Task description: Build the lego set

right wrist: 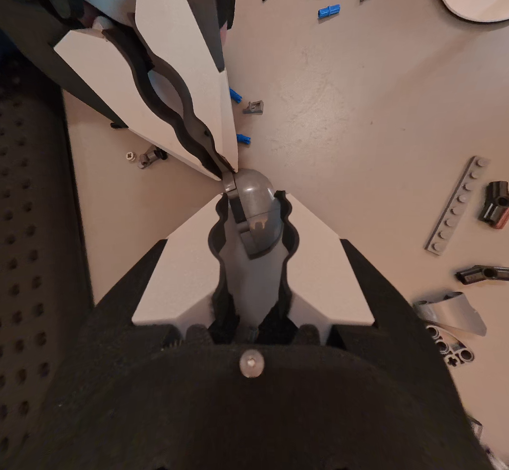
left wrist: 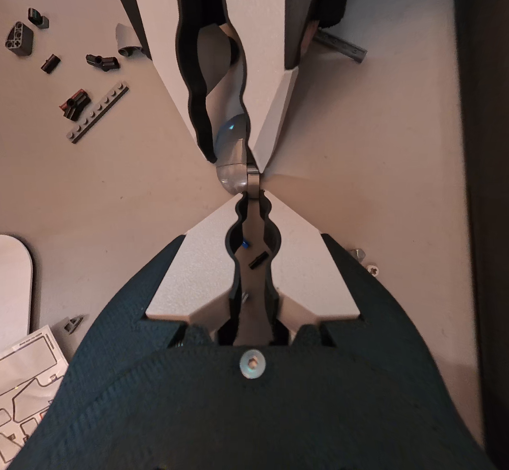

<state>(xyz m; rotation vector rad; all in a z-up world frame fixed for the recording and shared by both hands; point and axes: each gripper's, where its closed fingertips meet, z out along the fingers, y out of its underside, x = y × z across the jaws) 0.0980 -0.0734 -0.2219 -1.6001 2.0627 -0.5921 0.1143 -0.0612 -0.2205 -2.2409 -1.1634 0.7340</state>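
Observation:
Both grippers meet over a beige table [left wrist: 358,153]. In the left wrist view, my left gripper [left wrist: 252,195] is shut on a thin grey plate piece [left wrist: 253,181] at its tips. My right gripper [left wrist: 237,164] comes in from the top, shut on a dark grey rounded lego piece [left wrist: 231,151]. The two pieces touch side by side. In the right wrist view, my right gripper [right wrist: 251,195] grips the rounded piece [right wrist: 256,195] between its tips. The left gripper [right wrist: 225,173] reaches in from the upper left, holding the thin plate [right wrist: 230,185] against it.
Loose parts lie around: a long grey studded plate [left wrist: 97,112] [right wrist: 458,203], black connectors [left wrist: 103,61] [right wrist: 495,203], blue pins [right wrist: 329,11], a grey curved panel [right wrist: 451,310]. An instruction sheet [left wrist: 27,368] and a white rounded object [left wrist: 13,277] lie at left. A black perforated surface [right wrist: 27,209] borders the table.

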